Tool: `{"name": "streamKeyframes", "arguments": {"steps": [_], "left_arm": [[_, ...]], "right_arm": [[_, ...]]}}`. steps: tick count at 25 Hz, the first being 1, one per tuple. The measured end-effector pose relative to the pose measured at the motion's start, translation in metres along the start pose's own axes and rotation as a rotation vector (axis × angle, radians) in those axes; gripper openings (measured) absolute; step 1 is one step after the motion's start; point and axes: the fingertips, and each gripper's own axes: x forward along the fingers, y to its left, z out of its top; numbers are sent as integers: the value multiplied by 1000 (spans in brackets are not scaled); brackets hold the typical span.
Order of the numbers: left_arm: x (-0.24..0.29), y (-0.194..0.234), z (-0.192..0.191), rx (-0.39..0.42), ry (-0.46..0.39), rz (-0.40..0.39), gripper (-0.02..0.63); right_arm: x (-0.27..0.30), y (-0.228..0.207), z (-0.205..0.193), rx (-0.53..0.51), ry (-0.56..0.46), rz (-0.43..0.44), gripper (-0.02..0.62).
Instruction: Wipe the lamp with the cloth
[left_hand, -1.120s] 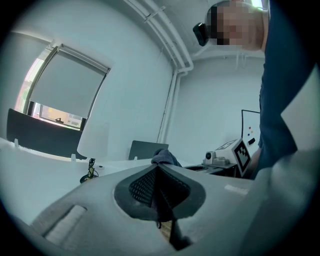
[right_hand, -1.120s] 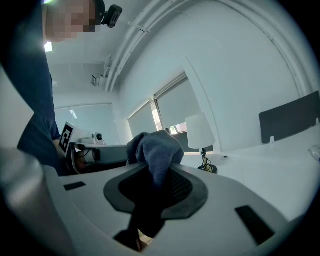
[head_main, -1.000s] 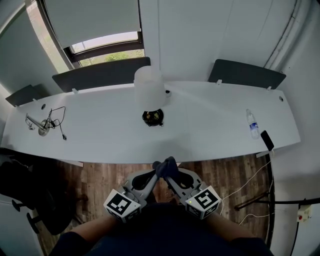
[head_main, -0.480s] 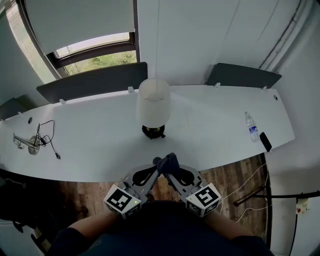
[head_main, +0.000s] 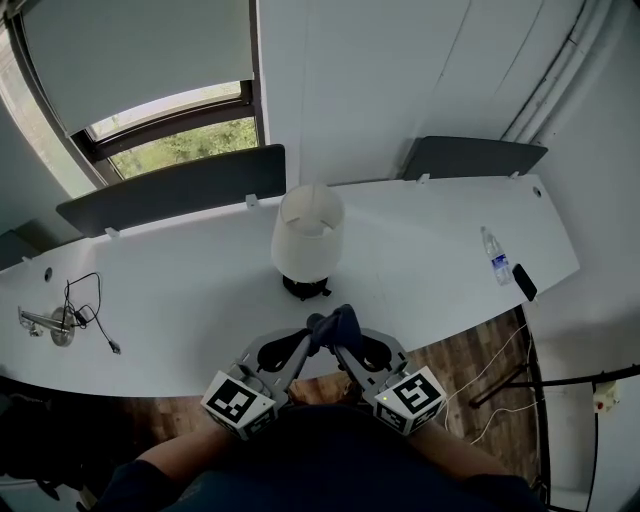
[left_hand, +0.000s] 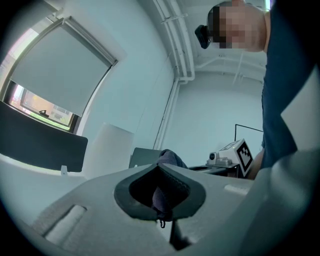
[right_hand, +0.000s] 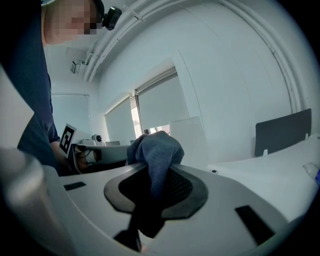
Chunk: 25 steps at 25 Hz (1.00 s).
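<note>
- Cloth (head_main: 336, 324) is a dark bundle held in front of your body, over the near edge of the table (head_main: 180, 300)
- Your left gripper (left_hand: 160, 167) has its jaws closed on one fold of the cloth, with almost no gap
- Your right gripper (right_hand: 150, 172) is also clamped on it, and a bigger bunch stands above its tips
- The lamp (head_main: 308, 240) stands upright ahead of you, well apart from the cloth
- I judge you are in the approach; the wiping is not yet begun
- Next, carry the cloth forward to the white shade and press only lightly, because the lamp could tip
</note>
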Motion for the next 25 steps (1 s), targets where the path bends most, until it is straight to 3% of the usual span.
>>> {"name": "streamKeyframes", "arguments": {"steps": [4,13,19,25], "left_arm": [[12,12,1,7,9,41,3],[46,34,14,60,5,212,3],[56,59,21,60,2,338,3],[66,80,28,72,2,414,3]], "right_arm": [[8,-20,6,3,-19,20,87],[23,-78,27,14,-50,127,87],[48,-111,51,-3,-79,191,87],[72,-136,83,-26,-133,223,87]]}}
